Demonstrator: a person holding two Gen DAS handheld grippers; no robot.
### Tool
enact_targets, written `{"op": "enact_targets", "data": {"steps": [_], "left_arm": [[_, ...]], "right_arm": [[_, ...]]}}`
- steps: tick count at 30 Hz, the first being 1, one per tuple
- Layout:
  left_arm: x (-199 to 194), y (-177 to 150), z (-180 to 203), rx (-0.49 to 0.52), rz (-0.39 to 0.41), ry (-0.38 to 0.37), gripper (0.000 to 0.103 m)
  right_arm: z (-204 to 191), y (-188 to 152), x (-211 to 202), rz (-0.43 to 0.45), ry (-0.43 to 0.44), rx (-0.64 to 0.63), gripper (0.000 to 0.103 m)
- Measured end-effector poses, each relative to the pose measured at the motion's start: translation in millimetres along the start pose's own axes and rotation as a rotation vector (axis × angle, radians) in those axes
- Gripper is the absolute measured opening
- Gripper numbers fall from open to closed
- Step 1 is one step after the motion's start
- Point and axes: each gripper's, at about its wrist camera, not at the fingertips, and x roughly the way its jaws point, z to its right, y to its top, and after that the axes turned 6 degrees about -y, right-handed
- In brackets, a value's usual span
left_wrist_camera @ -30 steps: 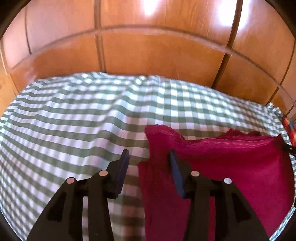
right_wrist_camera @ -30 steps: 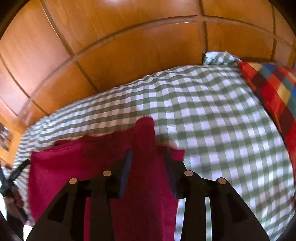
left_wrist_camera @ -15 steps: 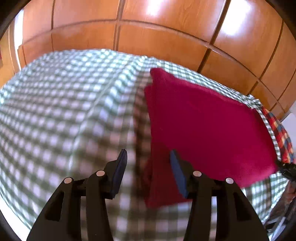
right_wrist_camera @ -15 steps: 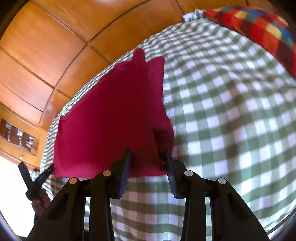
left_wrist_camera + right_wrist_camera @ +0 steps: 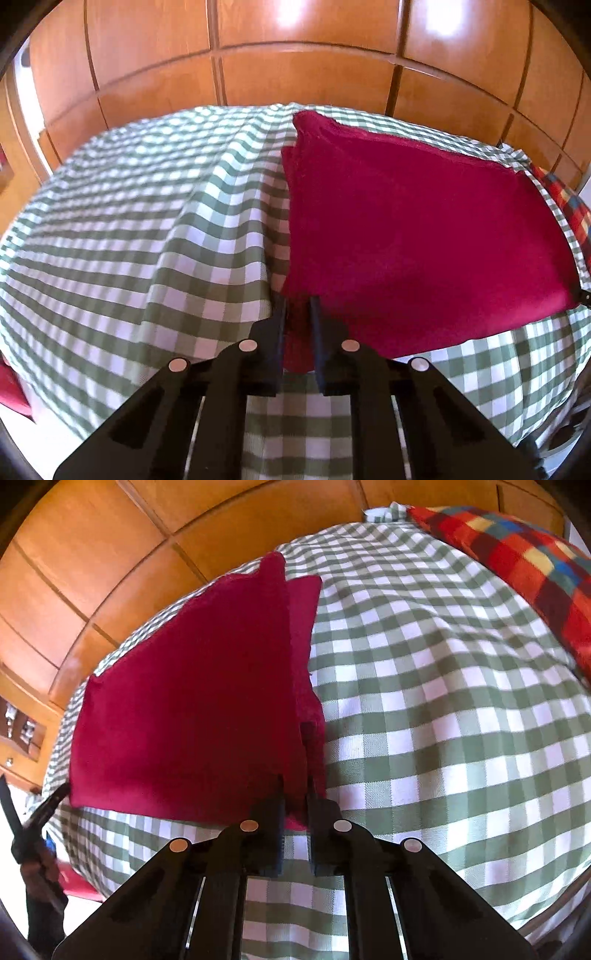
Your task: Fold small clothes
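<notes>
Both tools point(image 5: 296, 310) clamped on red cloth point(image 5: 417, 236)

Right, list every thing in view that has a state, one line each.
red cloth: folded over in layers, lying on the bed, near corners pinched.
left tongs: shut on the red cloth's near left corner.
right tongs: shut on its near right corner.
checked bedsheet: spread out, wrinkled.
plaid pillow: lying at the bed's edge.

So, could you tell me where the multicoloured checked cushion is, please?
The cushion lies at the upper right of the right wrist view, on the green checked sheet, right of the red cloth.
</notes>
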Motion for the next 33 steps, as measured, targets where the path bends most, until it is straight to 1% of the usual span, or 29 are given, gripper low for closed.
{"op": "enact_targets", "data": {"steps": [3, 4, 5, 6, 7, 8, 9, 13, 18, 23, 33], "left_arm": [[-11, 0, 2, 0.0, 0.023, 0.032, 0.015], [-16, 0, 1, -0.003, 0.035, 0.04, 0.017], [-21, 0, 0, -0.002, 0.048, 0.052, 0.021], [-25, 1, 0, 0.003, 0.061, 0.065, 0.025], [-27, 1, -1, 0.009, 0.068, 0.075, 0.026], [-29, 2, -2, 0.013, 0.077, 0.086, 0.028], [-31, 2, -2, 0.014, 0.086, 0.091, 0.029], [-40, 5, -3, 0.023, 0.112, 0.107, 0.032], [-47, 7, 2, 0.04, 0.147, 0.113, 0.035], [-49, 8, 6, 0.066, 0.166, 0.123, 0.037], [-50, 8, 8, 0.08, 0.161, 0.126, 0.039]], "right_arm": [[-3, 2, 0, 0.004, -0.009, 0.002, 0.008], [-3, 2, 0, 0.004, -0.012, 0.004, 0.008], [-3, 0, -4, 0.005, -0.012, 0.007, 0.01], [-4, 0, -6, 0.008, -0.016, 0.01, 0.018], [-4, 1, -9, 0.015, -0.038, 0.013, 0.025], [-4, 2, -12, 0.022, -0.065, 0.011, 0.039], [-4, 3, -15, 0.031, -0.083, 0.009, 0.041], [-7, 6, -26, 0.055, -0.109, -0.004, 0.041], [-16, 13, -37, 0.094, -0.119, -0.015, 0.041], [-32, 19, -44, 0.126, -0.105, -0.039, 0.041], [-63, 23, -43, 0.131, -0.046, -0.087, 0.041]]}}
